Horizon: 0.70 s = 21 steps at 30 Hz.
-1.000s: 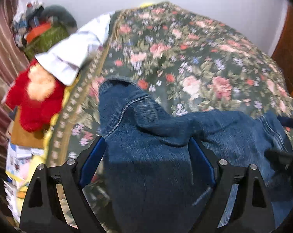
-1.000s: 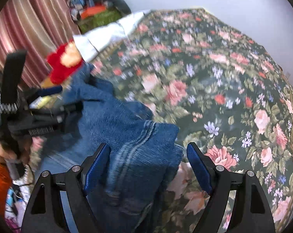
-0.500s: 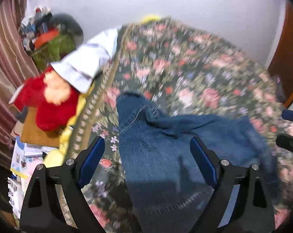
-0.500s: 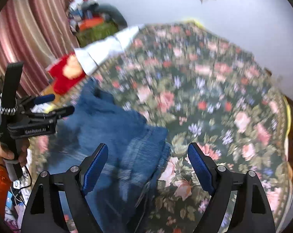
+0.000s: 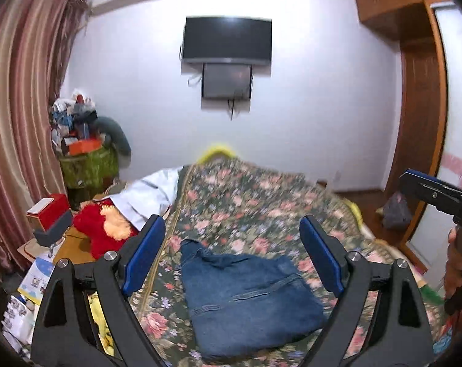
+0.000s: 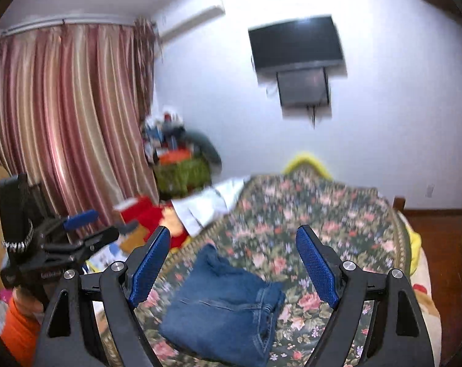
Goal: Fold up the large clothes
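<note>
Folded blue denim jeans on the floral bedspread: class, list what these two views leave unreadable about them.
- Left wrist view: near edge of the folded blue denim jeans is cut off by the bottom of the frame.
- Right wrist view: jeans are motion-blurred; layer count unclear.
- Both views: the underside is hidden against the floral bedspread.

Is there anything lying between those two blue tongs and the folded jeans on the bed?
Nothing visible. The folded jeans lie alone on the flowered bedspread. Both the left tongs and the right tongs hang open above them with only air between. The red plush toy sits off to the side.
</note>
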Available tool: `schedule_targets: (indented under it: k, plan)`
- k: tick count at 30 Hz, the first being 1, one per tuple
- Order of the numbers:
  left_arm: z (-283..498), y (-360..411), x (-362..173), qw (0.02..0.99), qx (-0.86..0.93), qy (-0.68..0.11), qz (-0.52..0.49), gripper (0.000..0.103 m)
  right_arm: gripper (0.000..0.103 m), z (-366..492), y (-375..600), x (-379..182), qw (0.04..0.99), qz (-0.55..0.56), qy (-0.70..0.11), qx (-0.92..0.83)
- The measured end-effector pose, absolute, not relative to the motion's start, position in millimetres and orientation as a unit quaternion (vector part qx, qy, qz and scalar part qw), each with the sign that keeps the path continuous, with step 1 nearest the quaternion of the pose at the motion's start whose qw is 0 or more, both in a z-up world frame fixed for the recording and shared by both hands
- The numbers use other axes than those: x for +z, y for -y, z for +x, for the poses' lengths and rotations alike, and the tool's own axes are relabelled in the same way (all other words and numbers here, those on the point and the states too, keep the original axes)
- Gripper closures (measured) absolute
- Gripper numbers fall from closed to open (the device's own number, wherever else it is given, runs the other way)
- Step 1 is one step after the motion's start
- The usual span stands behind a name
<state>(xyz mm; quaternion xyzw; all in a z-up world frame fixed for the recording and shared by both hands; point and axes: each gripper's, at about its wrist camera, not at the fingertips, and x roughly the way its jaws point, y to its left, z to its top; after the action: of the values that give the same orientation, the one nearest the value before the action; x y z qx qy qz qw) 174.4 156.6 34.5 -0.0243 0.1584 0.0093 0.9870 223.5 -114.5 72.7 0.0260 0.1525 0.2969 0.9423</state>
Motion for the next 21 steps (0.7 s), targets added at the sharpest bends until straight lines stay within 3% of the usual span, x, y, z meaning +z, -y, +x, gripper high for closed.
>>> schedule_targets:
  k: [8, 11, 21]
  plan:
    - [105.5, -130.0, 30.0, 0.993, 0.039, -0.105, -0.026, 0.012, 0.017, 140.1, 119.3, 66.7, 0.960, 0.020, -0.101, 0.262]
    - [97.0, -125.6, 23.7, 0.993, 0.045, -0.108, -0.032, 0.010, 0.000, 118.9, 116.2, 53.9, 0.968, 0.016, -0.094, 0.234]
    - [77.4, -131.5, 9.9, 0.988, 0.061, -0.119, -0.078, 0.004, 0.000, 109.4, 110.5, 38.2, 0.967, -0.003, -0.115, 0.225]
